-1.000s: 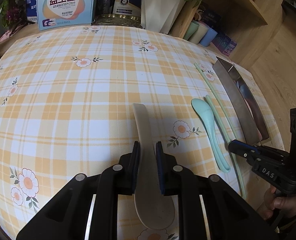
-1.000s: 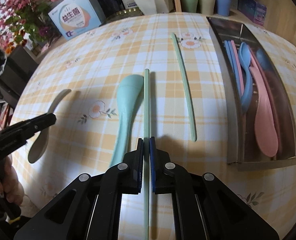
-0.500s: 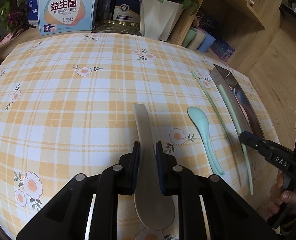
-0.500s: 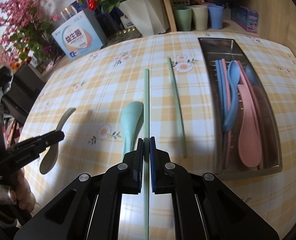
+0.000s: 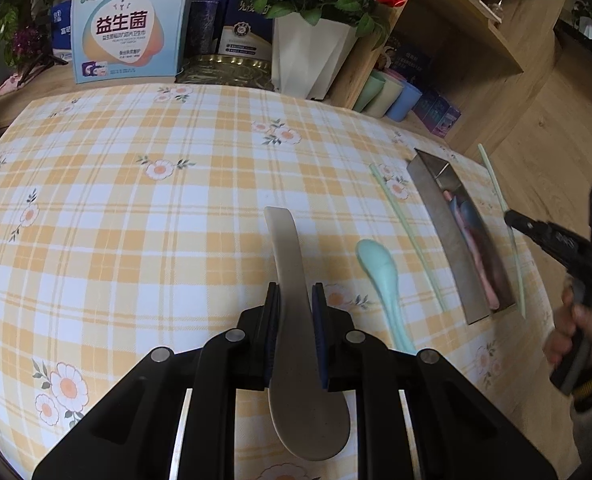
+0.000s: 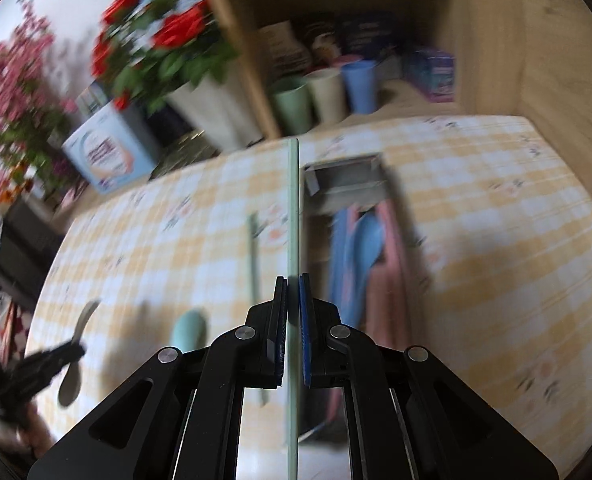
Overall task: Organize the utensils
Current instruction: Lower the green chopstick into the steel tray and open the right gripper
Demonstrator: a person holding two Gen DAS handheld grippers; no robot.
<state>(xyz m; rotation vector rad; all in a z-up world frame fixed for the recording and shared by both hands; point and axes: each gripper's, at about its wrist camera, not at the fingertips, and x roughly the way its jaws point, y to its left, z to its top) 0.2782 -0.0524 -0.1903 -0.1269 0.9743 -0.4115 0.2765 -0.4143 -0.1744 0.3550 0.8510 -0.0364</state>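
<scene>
Desk [image 5: 144,240] under a yellow-and-white plaid cloth with daisy prints; wooden floor at 3 o'clock. Along the far edge, 11 to 1 o'clock: blue-and-white printed box [image 5: 130,28], white pot of red roses [image 5: 312,52], wooden shelf unit [image 5: 452,28] sheltering three pastel cups [image 5: 388,94]. Left claw [image 5: 295,300] clenched on a grey spoon [image 5: 292,280], bowl nearest the lens. Right claw [image 6: 293,284] clamped on a pale green chopstick [image 6: 293,208]. Metal tray [image 5: 444,236] at 3 o'clock, holding blue and pink utensils. Second green chopstick [image 5: 408,236] and mint spoon [image 5: 380,268] flat on the cloth between grey spoon and tray. Right-wrist view motion-blurred.
</scene>
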